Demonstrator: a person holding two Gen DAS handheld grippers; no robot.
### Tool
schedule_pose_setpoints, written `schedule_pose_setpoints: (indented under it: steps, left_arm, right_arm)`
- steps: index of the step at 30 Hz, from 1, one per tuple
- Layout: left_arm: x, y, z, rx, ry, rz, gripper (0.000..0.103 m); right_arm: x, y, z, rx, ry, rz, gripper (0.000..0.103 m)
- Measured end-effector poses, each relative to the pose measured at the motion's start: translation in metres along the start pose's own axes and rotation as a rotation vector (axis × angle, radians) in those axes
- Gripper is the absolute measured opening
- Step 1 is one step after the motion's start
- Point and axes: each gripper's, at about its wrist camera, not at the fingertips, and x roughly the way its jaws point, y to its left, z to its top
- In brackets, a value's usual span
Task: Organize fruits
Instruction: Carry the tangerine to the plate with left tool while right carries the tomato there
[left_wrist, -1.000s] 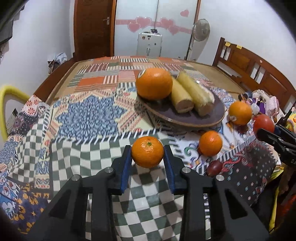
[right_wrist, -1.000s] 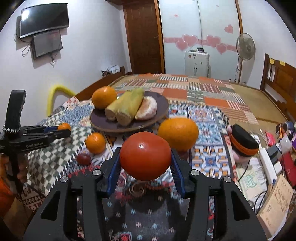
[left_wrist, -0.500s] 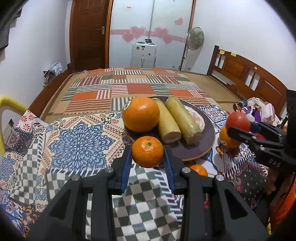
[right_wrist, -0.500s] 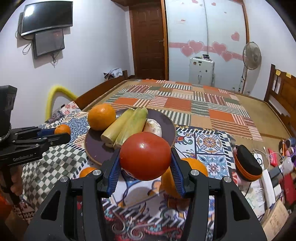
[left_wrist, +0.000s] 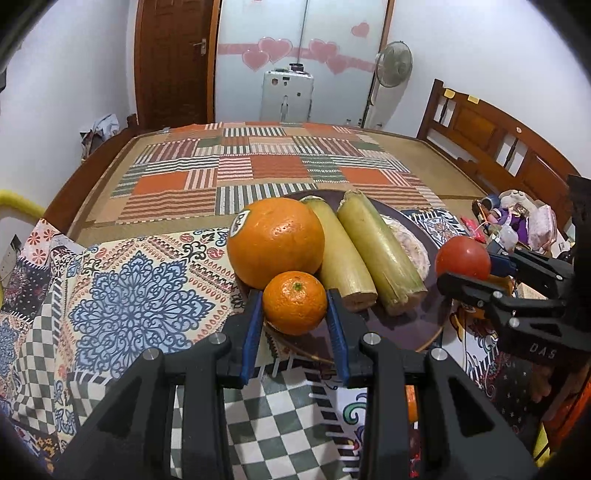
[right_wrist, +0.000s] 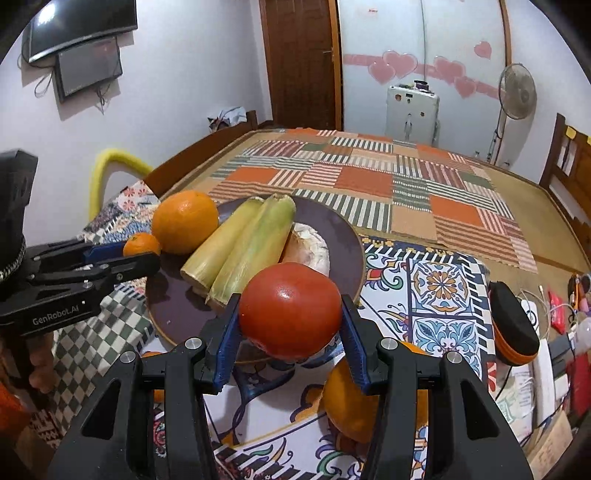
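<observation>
Each of the 2 views looks forward along its own claw, low over the patterned cloth and close to the dark plate (left_wrist: 413, 332), facing the far door and heart-decorated wardrobe. The left wrist view sits at the plate's near-left edge; the right claw (left_wrist: 466, 271) shows at its right margin. The right wrist view sits at the plate's (right_wrist: 343, 236) near-right edge, with the left claw (right_wrist: 142, 253) at its left. Both share the plate, the large orange (left_wrist: 275, 242) (right_wrist: 184, 221), the striped mat and the far fan.

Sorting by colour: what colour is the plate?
Dark purple-brown plate, clearest in the right wrist view.
</observation>
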Motion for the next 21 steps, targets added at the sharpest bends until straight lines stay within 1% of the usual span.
schedule_pose_setpoints:
  steps: [5, 13, 15, 16, 17, 19, 21]
  left_arm:
    - [0.006, -0.004, -0.001, 0.017, 0.005, 0.009, 0.034]
    - [0.010, -0.013, 0.002, 0.035, 0.006, 0.011, 0.034]
    - [0.010, -0.015, 0.001, 0.037, 0.010, 0.014, 0.037]
    - [0.010, -0.014, -0.001, 0.034, 0.016, 0.010, 0.039]
    - [0.010, -0.015, -0.001, 0.031, 0.020, 0.008, 0.043]
    - [0.009, -0.017, -0.002, 0.031, 0.018, 0.005, 0.045]
    - [0.006, -0.018, -0.003, 0.036, 0.013, 0.006, 0.045]
  right_arm:
    - [0.004, 0.005, 0.000, -0.025, 0.020, -0.007, 0.047]
    - [0.006, 0.002, 0.003, -0.014, 0.033, 0.002, 0.047]
    - [0.006, 0.004, 0.003, -0.019, 0.034, -0.001, 0.047]
    - [0.006, 0.004, 0.003, -0.018, 0.036, -0.002, 0.048]
    - [0.006, 0.004, 0.004, -0.015, 0.038, -0.002, 0.050]
    - [0.005, 0.003, 0.004, -0.011, 0.032, -0.007, 0.059]
    - [0.001, 0.002, 0.005, -0.007, 0.015, 0.002, 0.061]
